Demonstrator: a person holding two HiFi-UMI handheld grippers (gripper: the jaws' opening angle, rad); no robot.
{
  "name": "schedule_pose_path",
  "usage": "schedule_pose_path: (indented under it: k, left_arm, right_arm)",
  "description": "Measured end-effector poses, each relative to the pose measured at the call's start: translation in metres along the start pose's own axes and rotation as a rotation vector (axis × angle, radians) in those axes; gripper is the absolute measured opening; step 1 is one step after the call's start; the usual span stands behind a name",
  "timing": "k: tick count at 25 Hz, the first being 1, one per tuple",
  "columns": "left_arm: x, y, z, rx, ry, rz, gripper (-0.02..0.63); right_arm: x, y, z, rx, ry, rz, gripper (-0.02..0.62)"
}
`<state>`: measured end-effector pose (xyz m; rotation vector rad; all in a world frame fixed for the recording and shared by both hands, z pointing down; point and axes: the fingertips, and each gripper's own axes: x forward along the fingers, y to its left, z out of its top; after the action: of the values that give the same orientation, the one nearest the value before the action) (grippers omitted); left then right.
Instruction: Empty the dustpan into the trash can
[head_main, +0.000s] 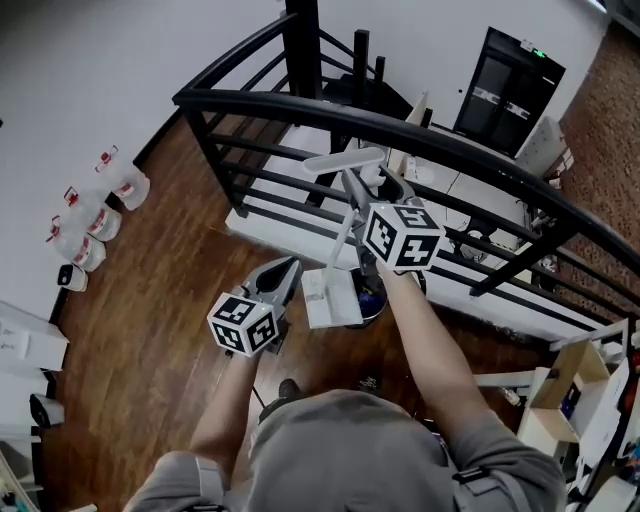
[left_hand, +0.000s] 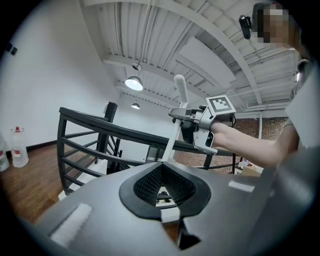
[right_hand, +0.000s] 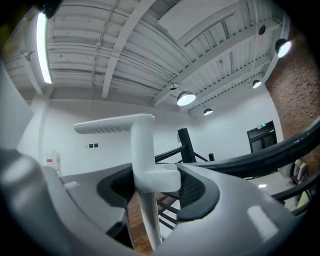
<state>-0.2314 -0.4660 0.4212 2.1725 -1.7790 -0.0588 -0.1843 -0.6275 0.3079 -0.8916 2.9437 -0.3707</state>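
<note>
A person stands on a landing with a gripper in each hand. The right gripper (right_hand: 152, 177) has its jaws clamped on the long white handle (head_main: 350, 215) of a dustpan (head_main: 330, 298). The handle rises past the jaws to a flat grip at the top. The pan hangs low, just beside the dark, round trash can (head_main: 375, 297) at the person's feet. I cannot tell whether any debris is in the pan. The left gripper (left_hand: 161, 166) is held out beside the pan, its jaws drawn together at the tips with nothing between them.

The main risk appears to be spillage. The pan looks to sit partly off the can's mouth, so tipping it here could drop sweepings onto the floor. The jaws also pinch a slim, smooth handle well above the pan. That long lever could twist in the grip and swing the pan wide. A swing might also knock the light can over, or strike the railing close behind it.

There is no bench. Everything stands on a dark wooden floor (head_main: 170, 290). A curved black metal railing (head_main: 420, 135) crosses behind the can, and a lower level shows beyond it. Clear plastic jugs (head_main: 105, 222) line a white wall to the left. A black double door (head_main: 510, 85) stands far off, and a cardboard box (head_main: 560, 385) sits to the right. The gripper views show a white ribbed ceiling with round hanging lamps and a brick wall.
</note>
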Motion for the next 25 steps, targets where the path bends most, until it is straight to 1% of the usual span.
schedule_pose_path:
  k: [3, 6, 9, 12, 16, 21, 25]
  left_arm:
    - [-0.044, 0.034, 0.001, -0.010, -0.007, 0.008, 0.005]
    - [-0.081, 0.066, 0.006, -0.017, -0.032, 0.013, 0.005]
    - [-0.109, 0.090, 0.009, -0.027, -0.049, 0.008, 0.006]
    - [-0.132, 0.107, 0.008, -0.037, -0.051, 0.015, 0.005]
    - [-0.155, 0.130, 0.016, -0.043, -0.082, 0.057, 0.005]
    - [-0.174, 0.148, 0.026, -0.045, -0.118, 0.131, 0.005]
    - [-0.188, 0.164, 0.023, -0.067, -0.120, 0.198, 0.005]
  right_arm:
    - [0.013, 0.051, -0.010, -0.072, 0.018, 0.002, 0.210]
    - [0.024, 0.099, -0.013, -0.145, 0.010, 0.011, 0.209]
    - [0.032, 0.139, -0.012, -0.206, -0.002, 0.017, 0.209]
    - [0.036, 0.172, -0.011, -0.247, -0.003, 0.040, 0.210]
    - [0.042, 0.205, -0.006, -0.261, -0.004, 0.100, 0.210]
    - [0.052, 0.228, -0.005, -0.231, -0.004, 0.202, 0.209]
    - [0.064, 0.244, -0.026, -0.211, 0.033, 0.283, 0.210]
